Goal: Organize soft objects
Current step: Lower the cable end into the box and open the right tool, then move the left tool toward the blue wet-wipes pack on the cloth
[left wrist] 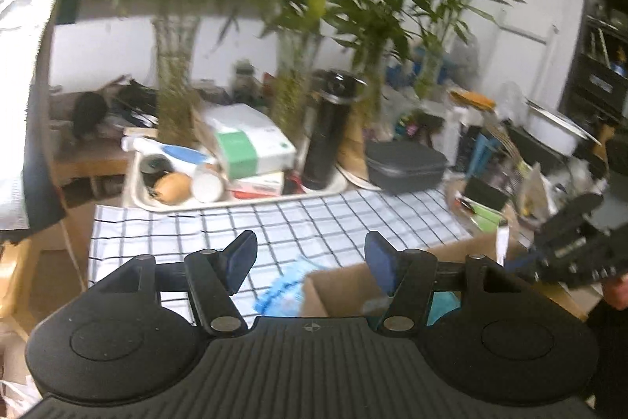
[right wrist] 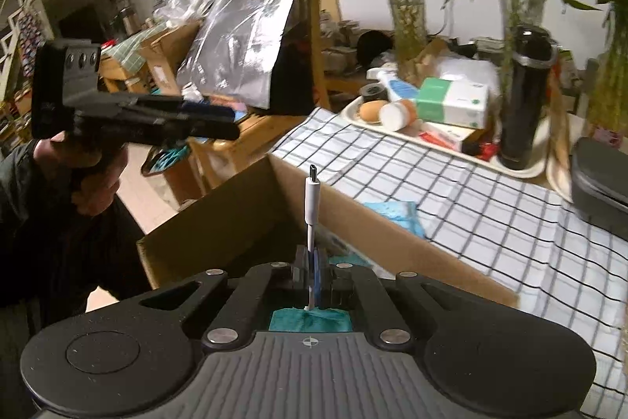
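Observation:
My left gripper [left wrist: 310,258] is open and empty above the checked tablecloth [left wrist: 274,222]. A light blue soft cloth [left wrist: 280,291] lies on the tablecloth just left of an open cardboard box [left wrist: 337,285]. My right gripper [right wrist: 312,271] is shut on a white USB cable [right wrist: 312,203], whose plug sticks up above the box [right wrist: 219,222]. A teal soft item [right wrist: 310,321] lies in the box under the right gripper. The blue cloth also shows beyond the box's far wall in the right wrist view [right wrist: 396,213]. The right gripper shows at the left wrist view's right edge [left wrist: 569,246], the left gripper in the right wrist view [right wrist: 231,122].
A cream tray [left wrist: 243,201] at the table's back holds a black bottle [left wrist: 327,128], a tissue box [left wrist: 251,140] and small jars. Vases with green plants [left wrist: 176,85] stand behind. A grey case [left wrist: 404,163] sits to the right. A silver bag [right wrist: 243,26] hangs left.

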Motion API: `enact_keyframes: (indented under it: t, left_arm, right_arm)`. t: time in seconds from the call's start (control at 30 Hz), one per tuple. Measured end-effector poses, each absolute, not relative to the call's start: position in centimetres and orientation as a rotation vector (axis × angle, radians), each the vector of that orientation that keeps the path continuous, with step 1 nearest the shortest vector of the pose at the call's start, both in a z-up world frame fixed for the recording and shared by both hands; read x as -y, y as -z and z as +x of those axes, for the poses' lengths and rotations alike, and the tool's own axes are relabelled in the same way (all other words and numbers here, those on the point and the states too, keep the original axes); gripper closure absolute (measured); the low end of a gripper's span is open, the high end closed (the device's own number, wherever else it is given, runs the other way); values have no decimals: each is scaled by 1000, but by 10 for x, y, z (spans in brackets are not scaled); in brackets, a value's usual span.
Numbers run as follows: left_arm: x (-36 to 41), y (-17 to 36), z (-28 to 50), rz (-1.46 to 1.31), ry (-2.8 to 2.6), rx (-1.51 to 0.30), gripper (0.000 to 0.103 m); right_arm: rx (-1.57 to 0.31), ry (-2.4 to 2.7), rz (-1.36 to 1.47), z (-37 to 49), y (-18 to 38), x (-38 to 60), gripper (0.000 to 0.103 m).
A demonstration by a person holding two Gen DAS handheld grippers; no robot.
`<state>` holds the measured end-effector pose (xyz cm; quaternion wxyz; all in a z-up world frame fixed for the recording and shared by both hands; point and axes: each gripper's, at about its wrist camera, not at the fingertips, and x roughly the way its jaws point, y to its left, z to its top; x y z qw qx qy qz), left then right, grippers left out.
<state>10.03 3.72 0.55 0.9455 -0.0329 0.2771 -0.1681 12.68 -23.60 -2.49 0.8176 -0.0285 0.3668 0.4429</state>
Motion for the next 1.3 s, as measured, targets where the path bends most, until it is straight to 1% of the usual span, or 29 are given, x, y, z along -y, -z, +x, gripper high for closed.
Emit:
enact_keyframes:
  t: [0.27, 0.3, 0.33, 0.37, 0.4, 0.43, 0.53, 0.6, 0.7, 0.77, 1.07, 1.3]
  left_arm:
    - [-55, -6, 98, -94, 267, -557, 43]
    - [-58, -6, 97, -98, 260, -559, 43]
    - [-60, -5, 97, -101, 254, -560, 43]
    - [-63, -5, 96, -103, 245, -562, 43]
    - [-65, -4, 96, -105, 237, -565, 43]
    - [-67, -4, 96, -107, 229, -570, 43]
    - [-71, -2, 96, -113, 210, -581, 43]
    - [-73, -1, 97, -120, 200, -588, 43]
    - [-72, -2, 99, -127, 197, -593, 43]
    - [-69, -2, 100, -123, 198, -598, 43]
    - [-48, 0, 107, -97, 223, -612, 43]
    - [-32, 2, 113, -73, 240, -629, 43]
  right_arm:
    - [-804, -1122, -106, 120, 26, 194, 97]
    - [-796, -1139, -129, 117, 25, 189, 89]
    - [-785, -1149, -152, 114, 25, 185, 69]
    - [-767, -1153, -171, 111, 24, 181, 56]
    - [-740, -1149, -185, 109, 22, 180, 31]
    - [-711, -1139, -194, 106, 20, 180, 17]
    - [-683, -1108, -168, 109, 16, 184, 8]
    - [-679, -1060, -158, 115, 16, 188, 4]
    - [-689, -1009, -154, 120, 19, 191, 4]
    - [-689, -942, -168, 124, 22, 196, 0]
    - [-691, -752, -220, 131, 32, 217, 0]
    - [-702, -667, -194, 136, 37, 240, 0]
